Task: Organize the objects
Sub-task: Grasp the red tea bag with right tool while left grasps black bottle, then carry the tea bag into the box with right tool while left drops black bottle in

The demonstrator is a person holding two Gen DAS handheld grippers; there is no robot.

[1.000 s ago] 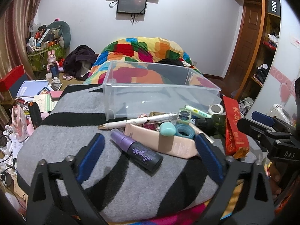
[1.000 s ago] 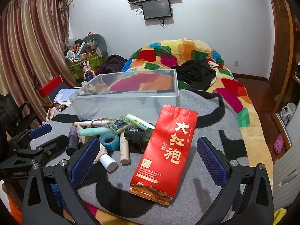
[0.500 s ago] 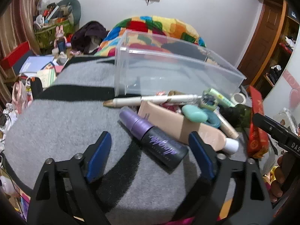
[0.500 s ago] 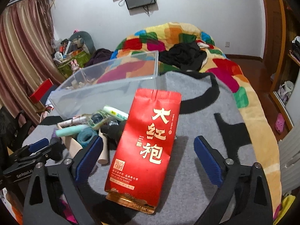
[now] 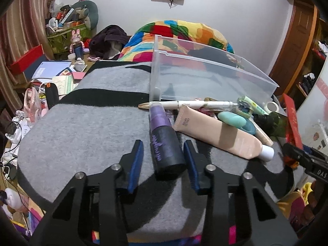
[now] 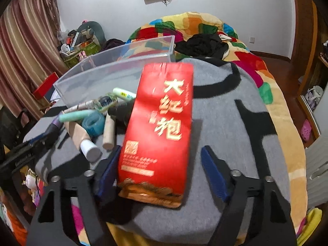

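Observation:
A purple-and-black spray bottle [image 5: 164, 141] lies on the grey-and-black blanket [image 5: 86, 135]. My left gripper [image 5: 164, 164] straddles its base with small gaps to both pads, still open. A red tea pouch [image 6: 160, 131] with gold characters lies between the pads of my right gripper [image 6: 162, 174], which is open; the left pad is close to the pouch, the right pad stands apart. A clear plastic bin [image 5: 205, 80] stands behind the pile and also shows in the right wrist view [image 6: 114, 67].
A beige tube [image 5: 217, 133], white pen [image 5: 190, 104], teal tape roll [image 6: 93, 123], mint tube [image 6: 76, 114] and dark green bottle [image 5: 272, 121] lie before the bin. A colourful quilt [image 6: 205, 26] lies behind. Clutter [image 5: 51, 78] fills the left floor.
Both grippers moved forward and down over their objects. The left jaws narrowed around the spray bottle; the right jaws narrowed around the red pouch.

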